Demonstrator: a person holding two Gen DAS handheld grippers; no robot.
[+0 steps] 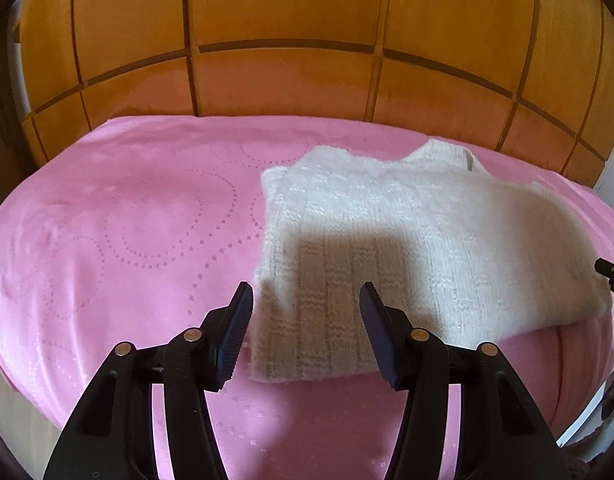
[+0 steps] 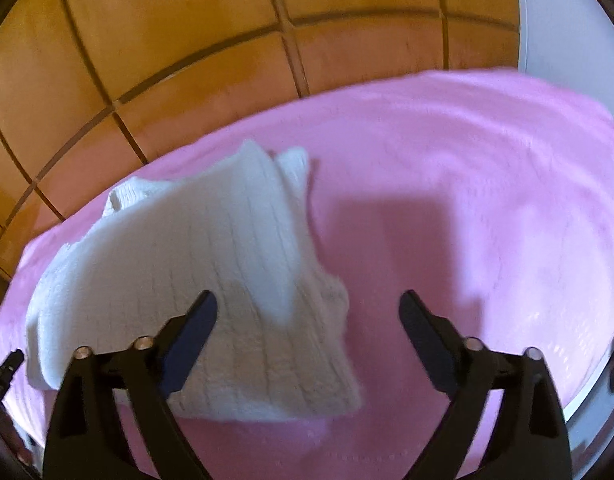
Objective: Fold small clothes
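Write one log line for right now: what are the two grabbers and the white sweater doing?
sweater: folded, lying on pink blanket | left gripper: open, empty, above sweater's near edge | right gripper: open, empty, over sweater's corner

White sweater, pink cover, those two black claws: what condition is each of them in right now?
White sweater: folded over on itself, lying on the cover, held by neither claw.
Pink blanket: spread flat over the bed, mostly smooth.
Left gripper: open, empty, above the sweater's near left corner.
Right gripper: open wide, empty, above the sweater's near right edge.
Orange headboard: upright behind the bed.
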